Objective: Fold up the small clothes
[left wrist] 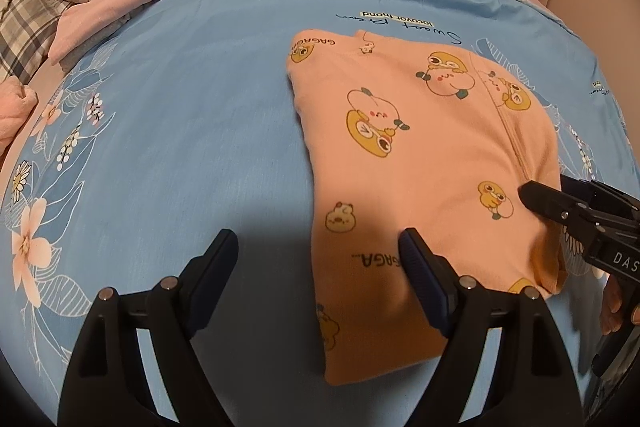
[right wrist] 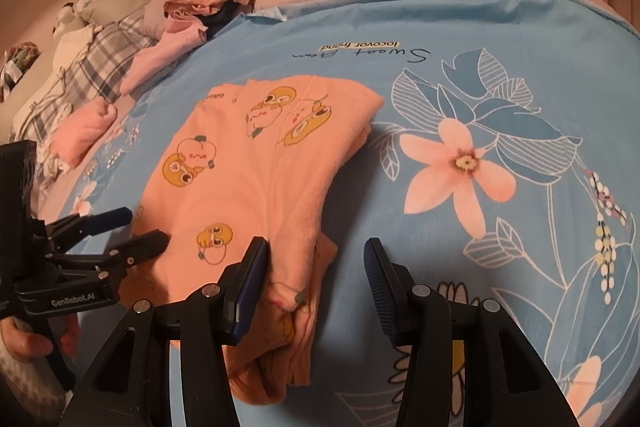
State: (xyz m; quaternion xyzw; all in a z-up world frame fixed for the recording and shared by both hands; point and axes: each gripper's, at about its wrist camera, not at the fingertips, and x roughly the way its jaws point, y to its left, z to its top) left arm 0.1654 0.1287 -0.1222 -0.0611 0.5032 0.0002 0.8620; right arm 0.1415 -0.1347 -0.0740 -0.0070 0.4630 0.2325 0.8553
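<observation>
bed: blue floral sheet (left wrist: 180, 99)
garment: folded orange pajama (left wrist: 420, 155), flat
left hand-held gripper (left wrist: 316, 251): wide, empty
right hand-held gripper (right wrist: 316, 259): wide, empty

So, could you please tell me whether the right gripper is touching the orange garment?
Cannot tell. In the right wrist view, the right gripper stands open, its left jaw overlapping the orange garment's edge, but neither view plainly shows contact or a gap.

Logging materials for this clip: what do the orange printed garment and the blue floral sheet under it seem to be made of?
Orange garment: probably soft cotton knit, matte, slightly fuzzy, with limp folded edges. Blue floral sheet: likely smooth woven cotton or polyester, matte, with a crisp print and fine creases.
</observation>
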